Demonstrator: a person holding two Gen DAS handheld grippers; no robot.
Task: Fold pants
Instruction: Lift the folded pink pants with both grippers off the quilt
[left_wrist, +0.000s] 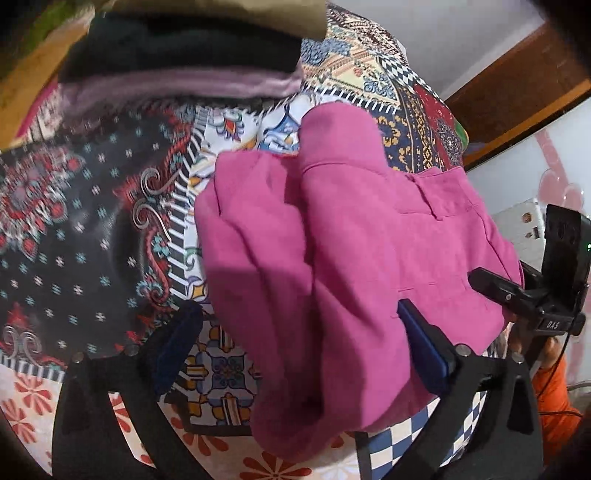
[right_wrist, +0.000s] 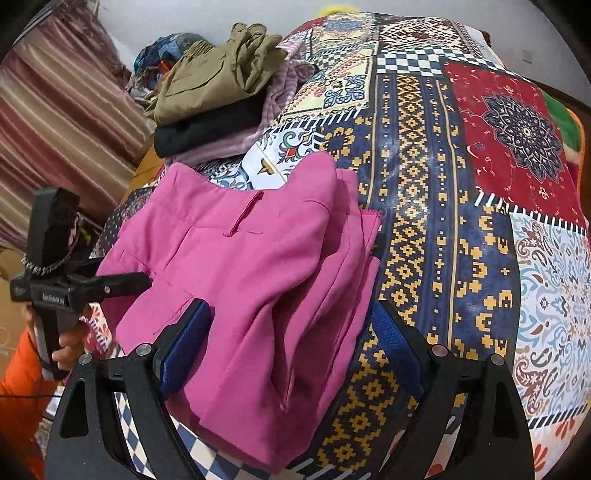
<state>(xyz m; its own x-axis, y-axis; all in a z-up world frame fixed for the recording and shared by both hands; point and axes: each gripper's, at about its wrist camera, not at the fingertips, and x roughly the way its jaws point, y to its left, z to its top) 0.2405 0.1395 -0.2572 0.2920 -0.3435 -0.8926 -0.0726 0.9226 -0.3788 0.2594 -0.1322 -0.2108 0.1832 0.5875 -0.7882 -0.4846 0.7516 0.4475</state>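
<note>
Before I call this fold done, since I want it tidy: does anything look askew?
Yes. The pink fabric pants lie bunched with uneven, rumpled layers on the patterned patchwork bedspread, edges not lined up.

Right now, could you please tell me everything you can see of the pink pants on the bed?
The pink pants are a plain magenta woven-looking fabric, folded into a thick, rumpled bundle on the patterned bedspread. A belt loop and waistband seam face up near the far edge. The bundle lies between the open fingers of the right gripper; the left gripper is open too.
</note>
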